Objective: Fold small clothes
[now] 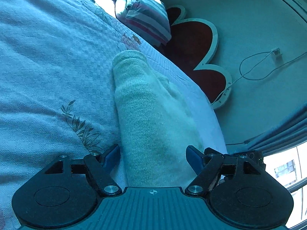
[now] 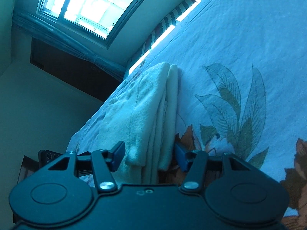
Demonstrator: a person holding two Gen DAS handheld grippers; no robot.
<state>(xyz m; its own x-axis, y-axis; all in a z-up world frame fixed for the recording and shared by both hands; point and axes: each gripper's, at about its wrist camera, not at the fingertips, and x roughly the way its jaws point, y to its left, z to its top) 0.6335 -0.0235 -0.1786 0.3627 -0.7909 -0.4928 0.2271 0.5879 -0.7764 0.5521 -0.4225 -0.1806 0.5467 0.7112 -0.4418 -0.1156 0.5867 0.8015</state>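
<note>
A cream knitted garment [image 1: 147, 111] lies folded into a long narrow strip on the floral bedspread [image 1: 48, 67], near the bed's edge. My left gripper [image 1: 153, 158] is open, its blue fingers on either side of the strip's near end, not closed on it. In the right wrist view the same garment [image 2: 153, 105] shows as several stacked folded layers on the bedspread [image 2: 239, 57]. My right gripper [image 2: 149, 156] is open, its fingers on either side of the layers' near end.
A striped pillow [image 1: 147, 13] lies at the head of the bed beside a red flower-shaped headboard [image 1: 193, 44]. A cable [image 1: 255, 71] hangs on the wall. A window [image 2: 90, 5] and a dark cabinet [image 2: 73, 71] lie beyond the bed's edge.
</note>
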